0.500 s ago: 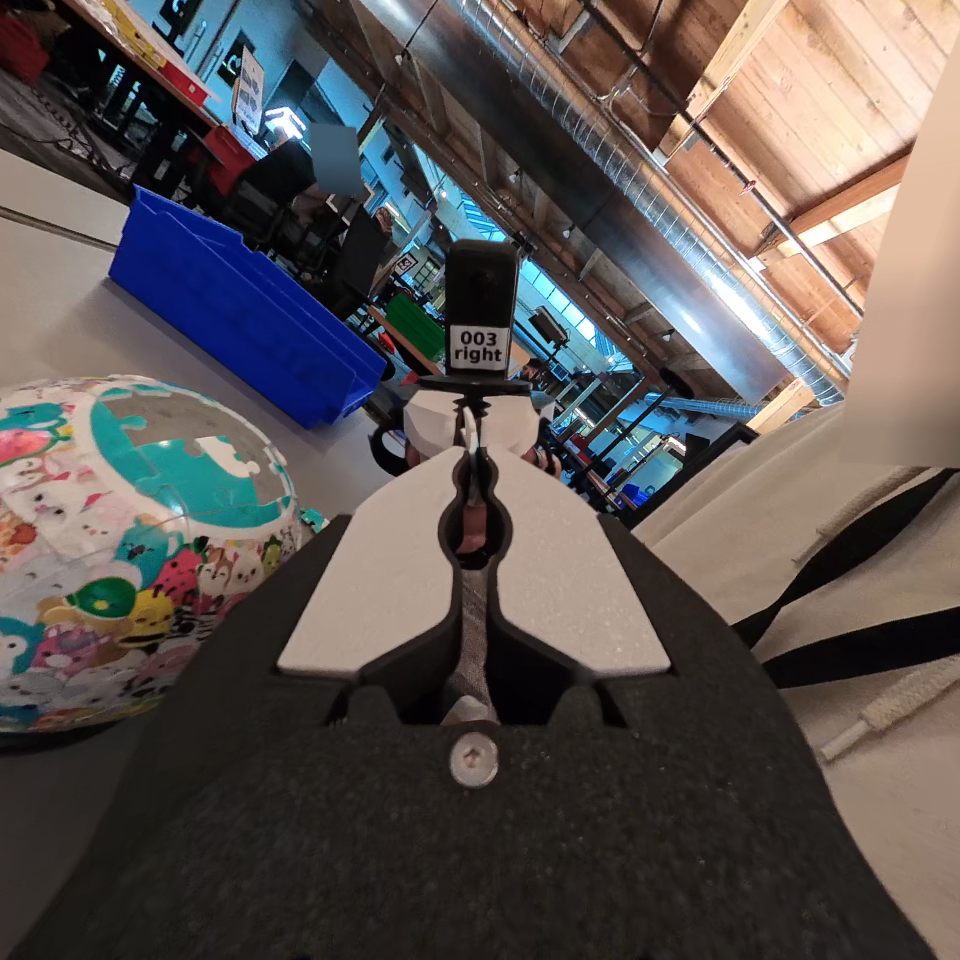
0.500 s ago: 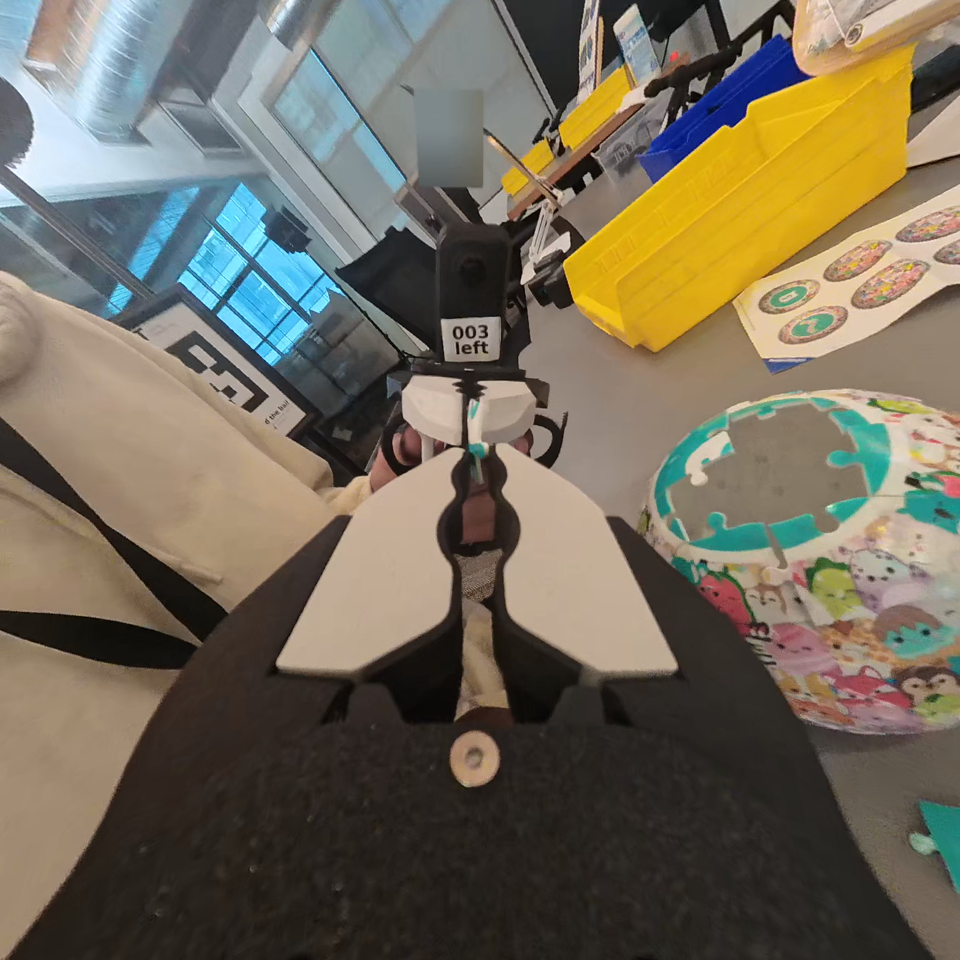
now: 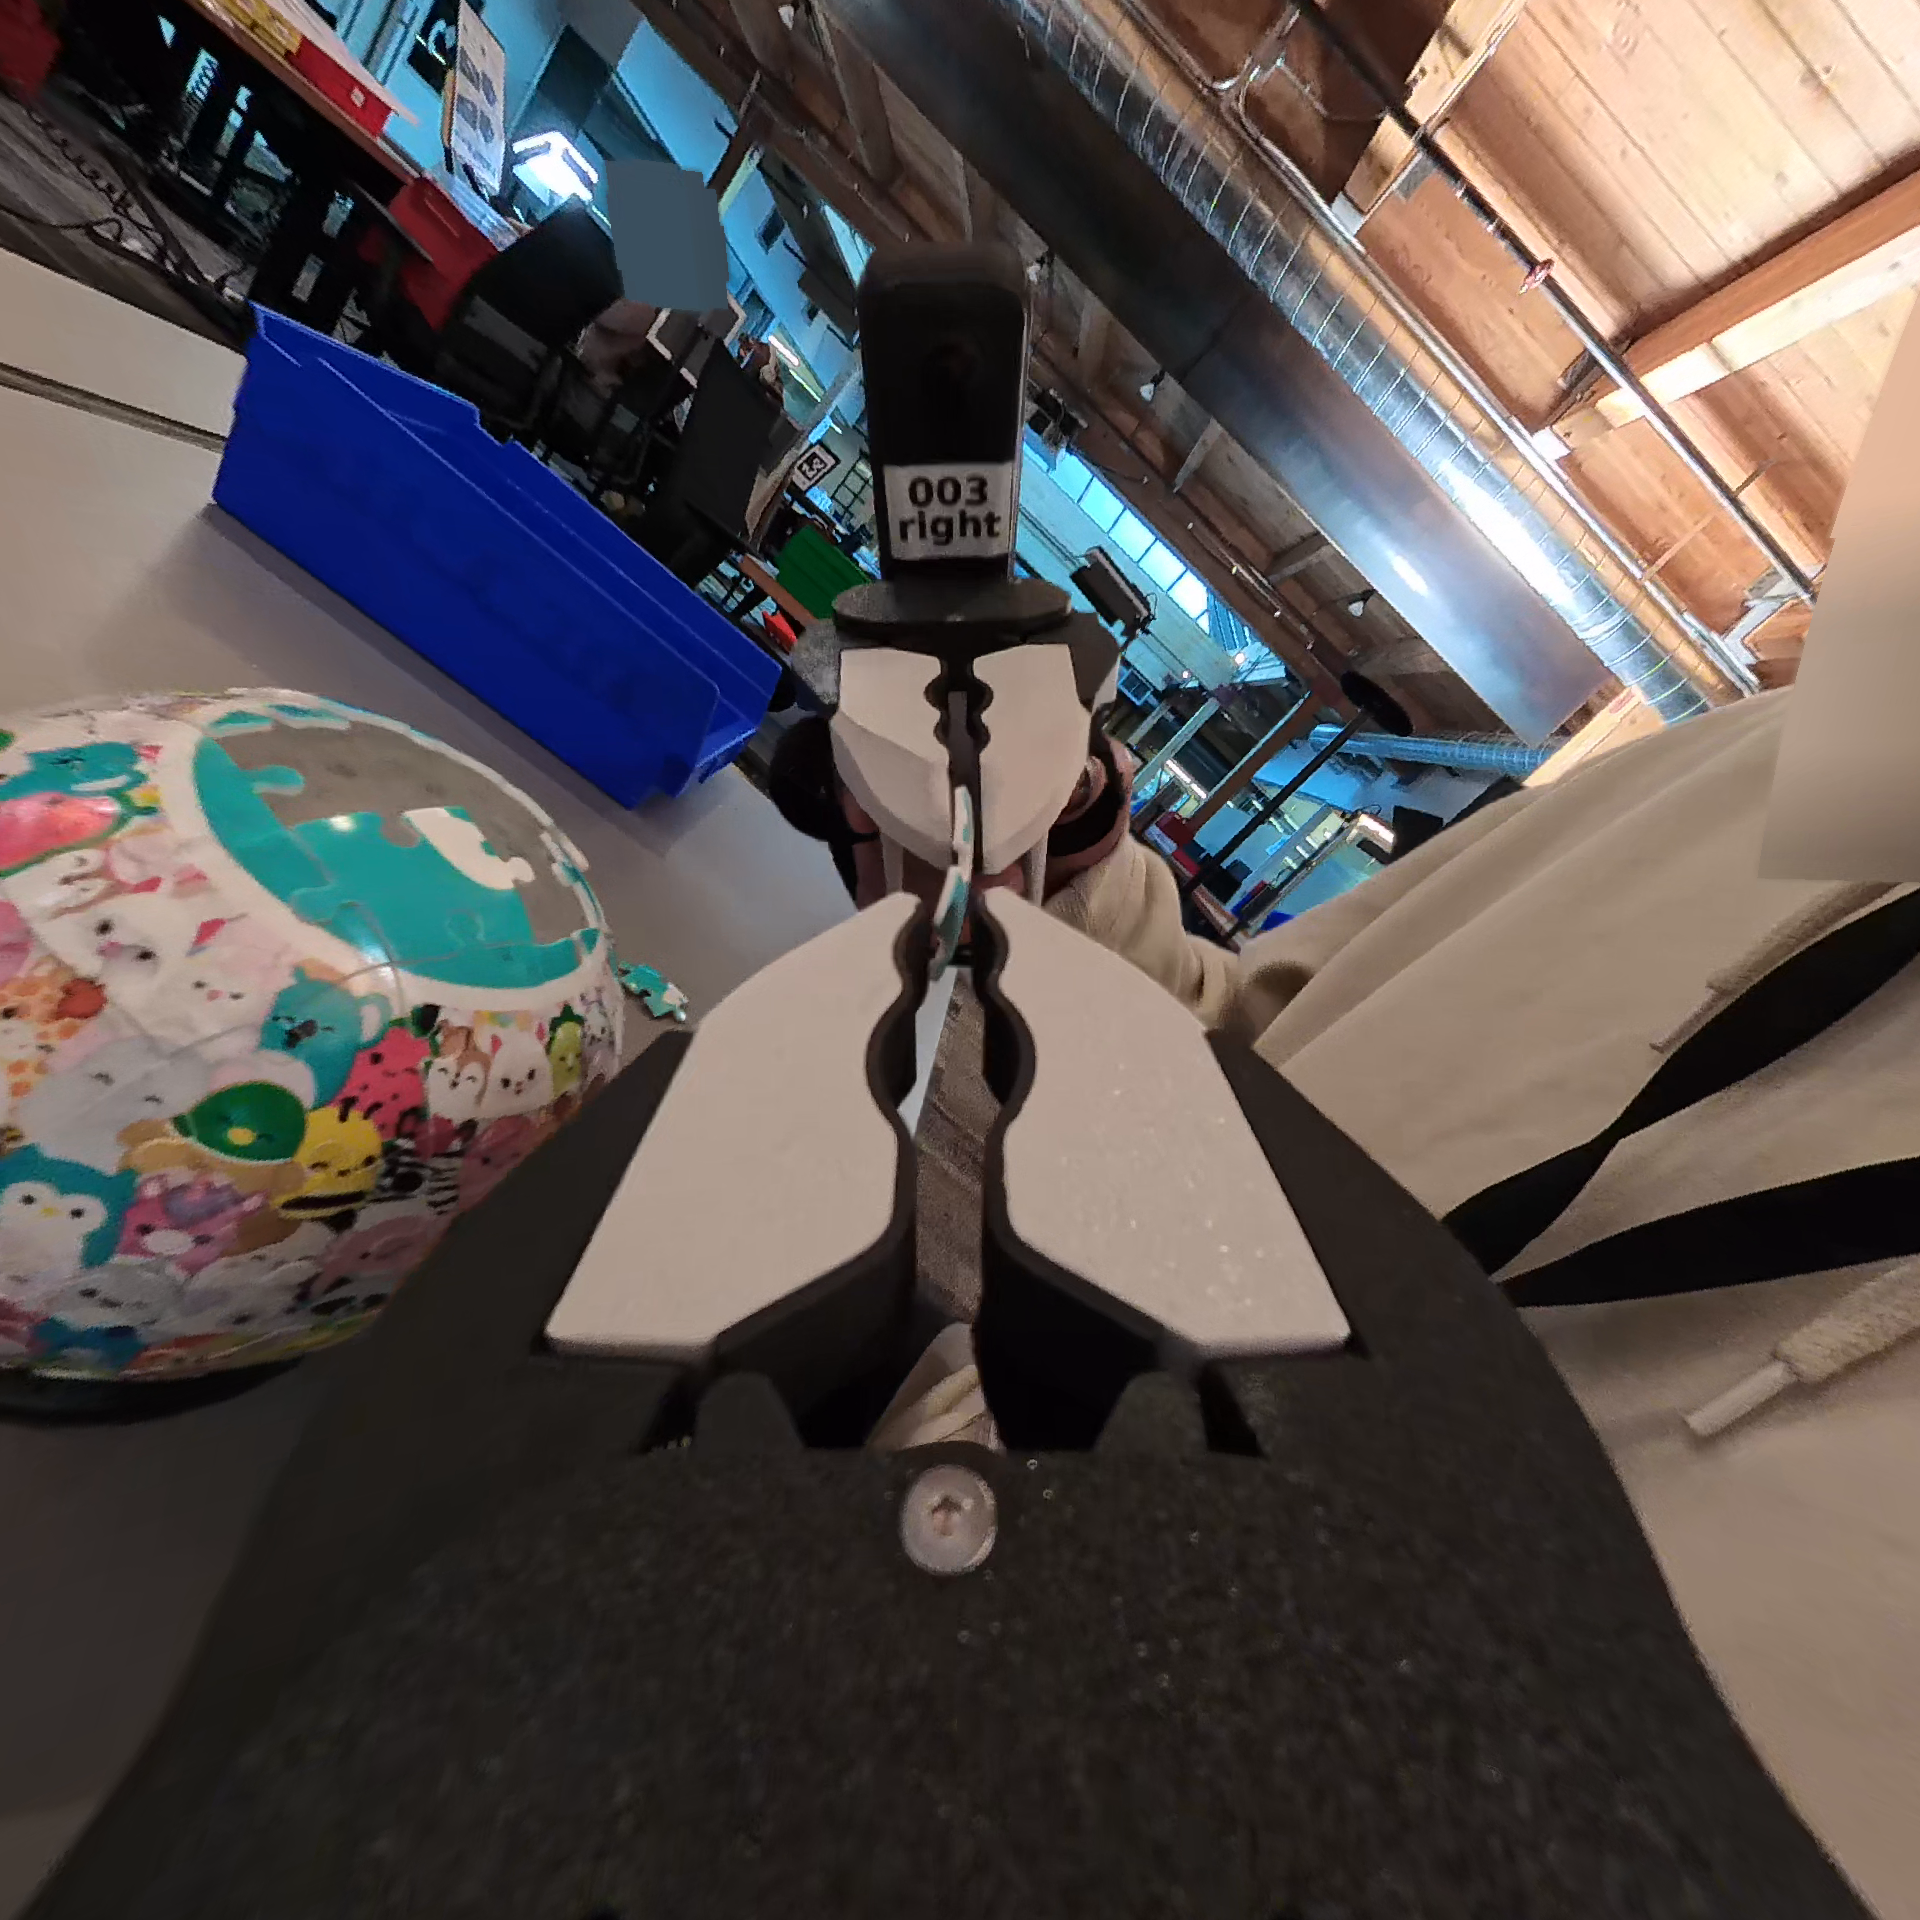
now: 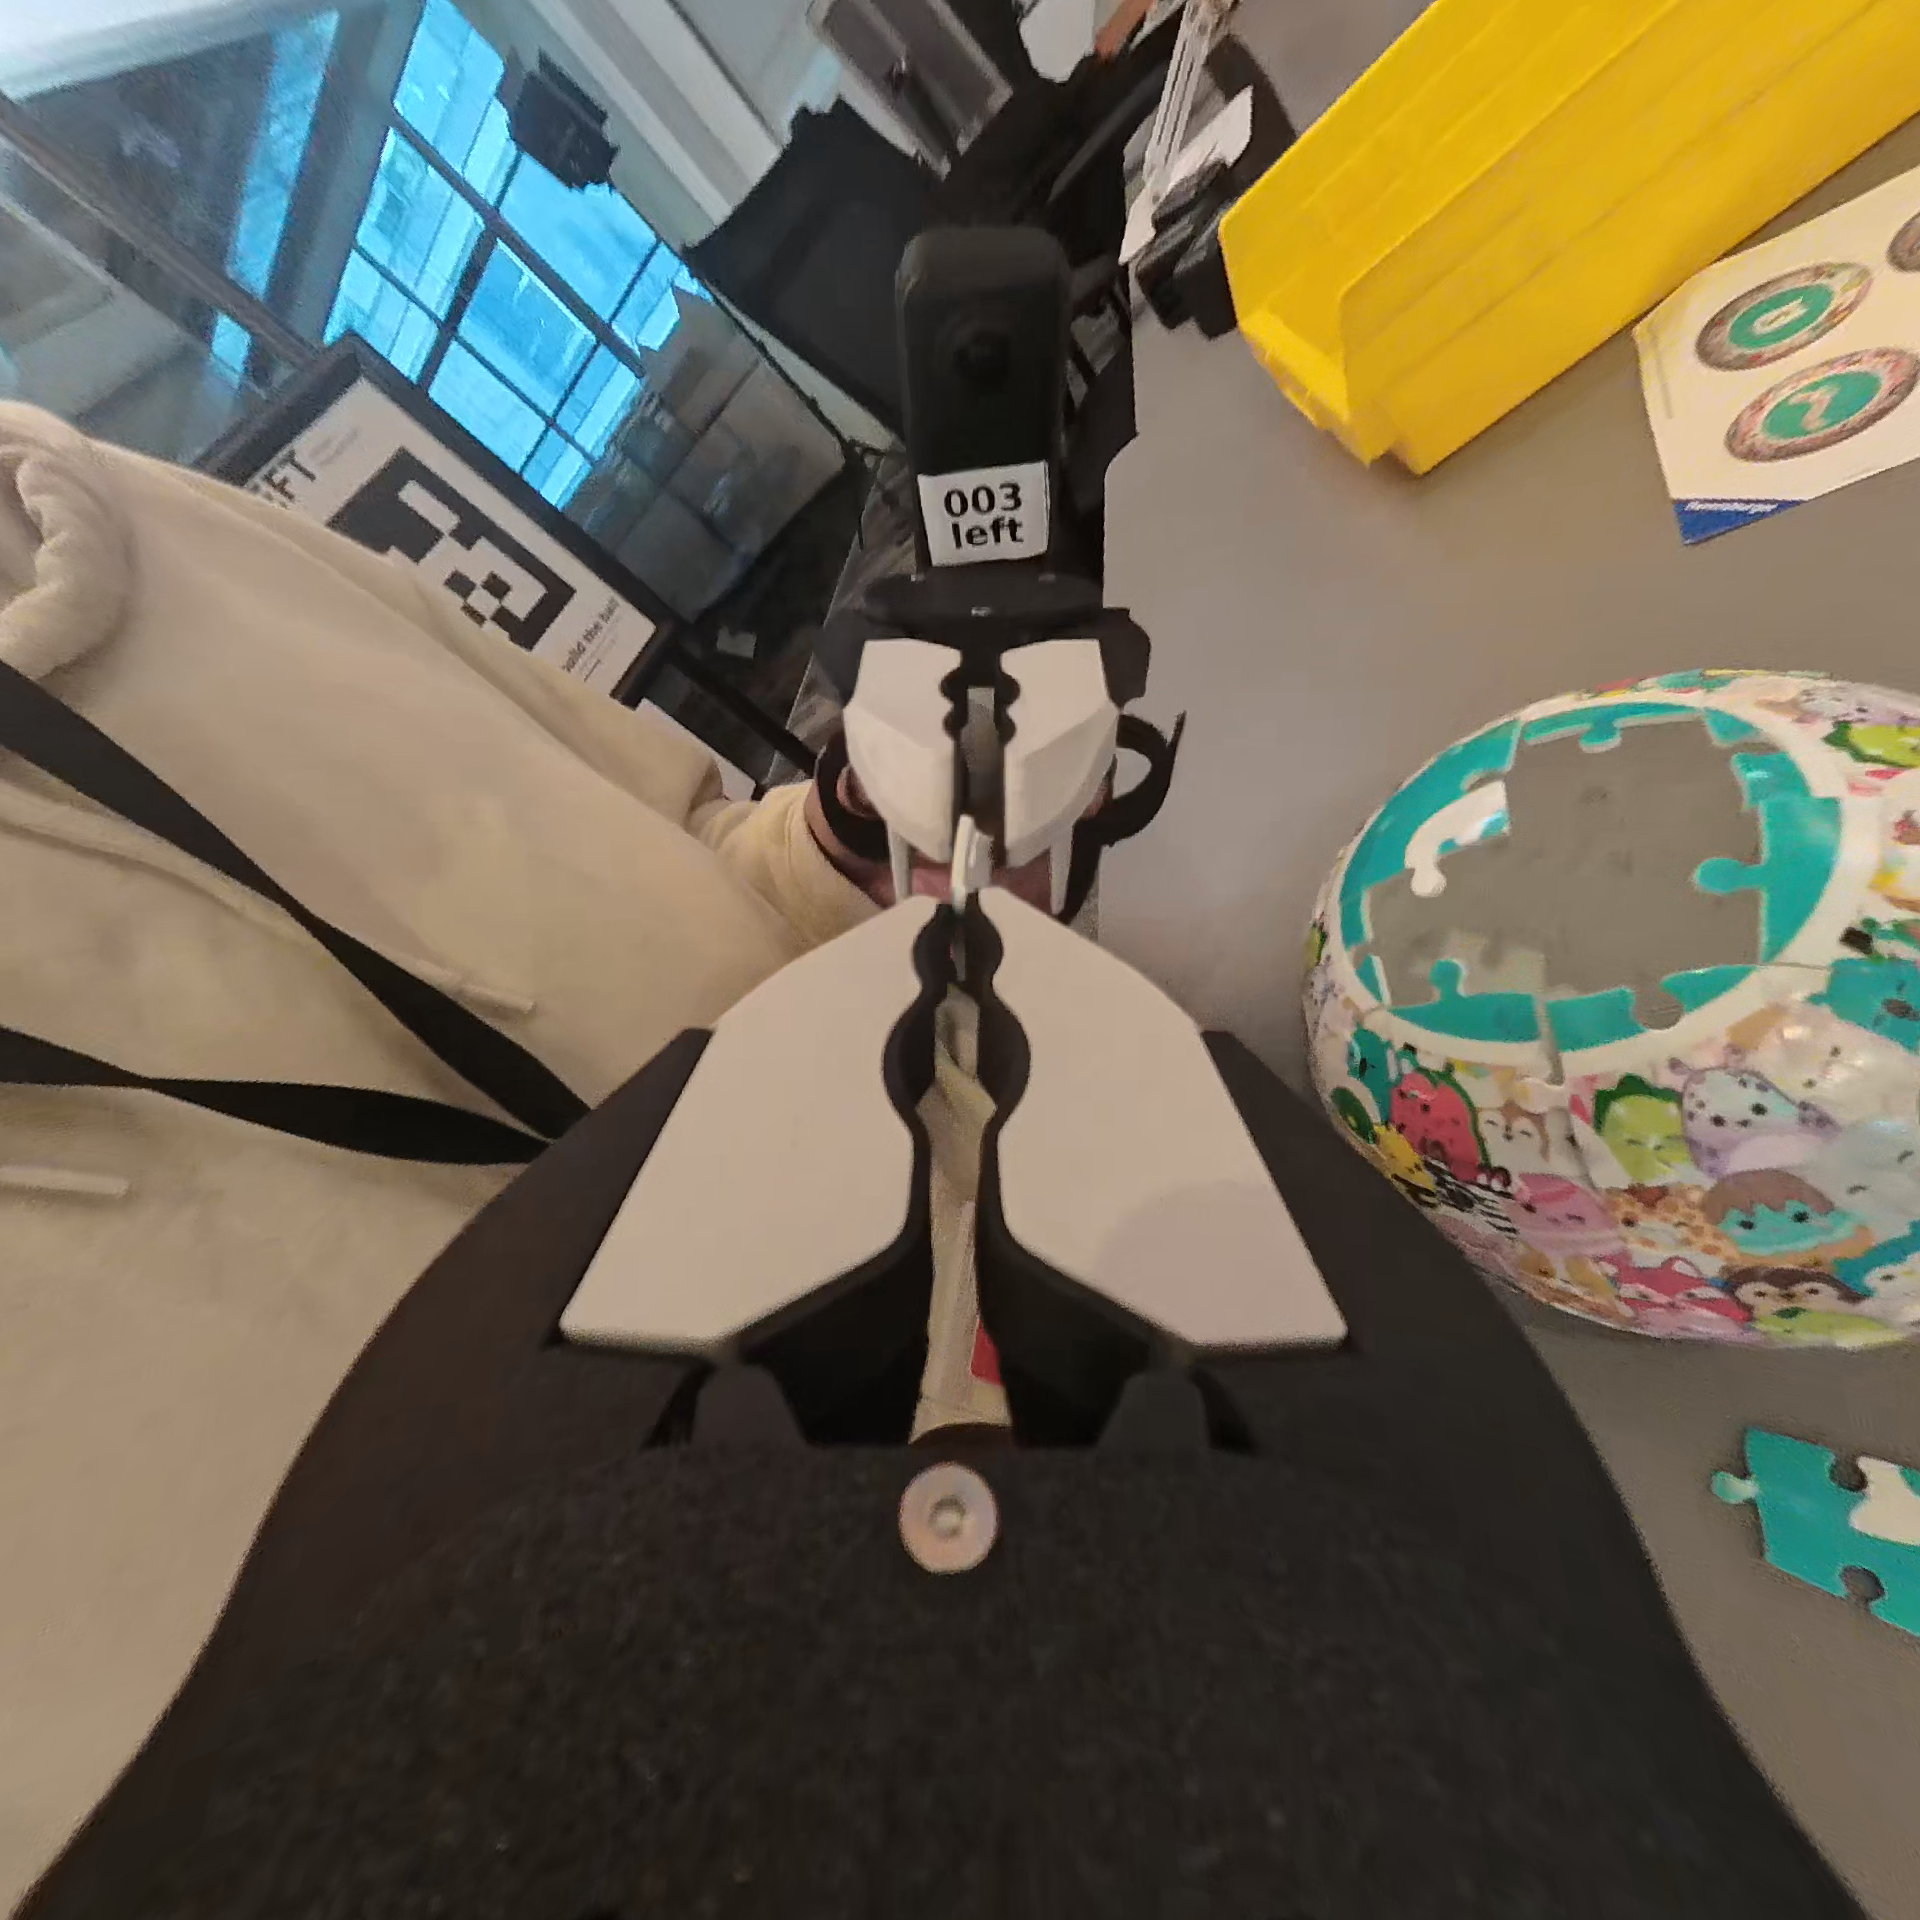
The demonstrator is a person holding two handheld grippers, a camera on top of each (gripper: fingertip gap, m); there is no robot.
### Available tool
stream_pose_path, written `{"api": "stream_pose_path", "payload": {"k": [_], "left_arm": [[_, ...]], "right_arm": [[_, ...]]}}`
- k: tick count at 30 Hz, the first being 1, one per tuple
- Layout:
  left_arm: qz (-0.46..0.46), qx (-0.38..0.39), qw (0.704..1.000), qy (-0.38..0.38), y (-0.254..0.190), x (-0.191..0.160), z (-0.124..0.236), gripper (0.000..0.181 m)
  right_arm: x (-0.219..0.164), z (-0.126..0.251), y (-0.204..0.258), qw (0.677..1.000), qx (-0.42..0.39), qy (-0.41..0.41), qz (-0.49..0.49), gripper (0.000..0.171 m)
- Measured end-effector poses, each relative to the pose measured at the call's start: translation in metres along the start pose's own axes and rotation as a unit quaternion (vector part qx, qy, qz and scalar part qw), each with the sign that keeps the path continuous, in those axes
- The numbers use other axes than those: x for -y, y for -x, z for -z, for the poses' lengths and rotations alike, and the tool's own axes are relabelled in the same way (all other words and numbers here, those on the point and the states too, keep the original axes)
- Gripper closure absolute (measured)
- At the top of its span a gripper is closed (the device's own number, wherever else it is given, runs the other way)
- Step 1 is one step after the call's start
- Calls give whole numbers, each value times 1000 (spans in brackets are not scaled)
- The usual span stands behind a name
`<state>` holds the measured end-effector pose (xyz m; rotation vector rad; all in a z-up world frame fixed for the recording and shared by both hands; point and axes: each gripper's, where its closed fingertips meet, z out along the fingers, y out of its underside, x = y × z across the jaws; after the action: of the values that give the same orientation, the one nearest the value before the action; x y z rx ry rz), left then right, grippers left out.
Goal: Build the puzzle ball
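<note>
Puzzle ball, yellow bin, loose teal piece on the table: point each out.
puzzle ball [image 4: 1662,1174], right wrist view, on its patterned side wall.
yellow bin [image 4: 1507,239], right wrist view, on its long side wall.
loose teal piece [image 4: 1808,1507], right wrist view, on its teal face.

The ball [image 4: 1662,1029] sits on the grey surface [image 4: 1351,644], a half-built sphere printed with bright cartoon animals below a teal and white band. Its top has a large jagged hole edged by piece tabs. A loose teal piece [image 4: 1808,1538] lies flat near it. Another thin teal piece [image 3: 951,899] is pinched edge-on between both pairs of fingers.
</note>
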<state>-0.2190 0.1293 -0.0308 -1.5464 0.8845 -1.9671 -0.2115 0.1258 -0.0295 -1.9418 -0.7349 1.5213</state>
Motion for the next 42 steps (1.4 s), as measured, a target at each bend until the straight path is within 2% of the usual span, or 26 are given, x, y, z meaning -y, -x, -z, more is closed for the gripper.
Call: {"api": "stream_pose_path", "payload": {"k": [7, 15, 18, 21, 25, 42], "left_arm": [[-21, 9, 1000, 20, -1, -6, -3, 179], [8, 49, 999, 1, 23, 5, -3, 178], [-25, 104, 994, 20, 43, 5, 4, 171], [-65, 148, 986, 51, 55, 2, 11, 176], [-123, 181, 971, 95, 58, -6, 9, 181], [-212, 232, 936, 160, 69, -12, -18, 181]], "right_arm": [[10, -4, -2, 1000, 5, 4, 2, 168], [18, 1, -26, 999, -40, -5, 4, 168], [18, 9, -49, 997, -73, -11, -21, 170], [12, 10, -62, 996, -59, -8, -73, 170], [11, 6, -70, 995, -69, -11, -67, 170], [10, 8, -85, 994, -110, 3, -20, 164]]}}
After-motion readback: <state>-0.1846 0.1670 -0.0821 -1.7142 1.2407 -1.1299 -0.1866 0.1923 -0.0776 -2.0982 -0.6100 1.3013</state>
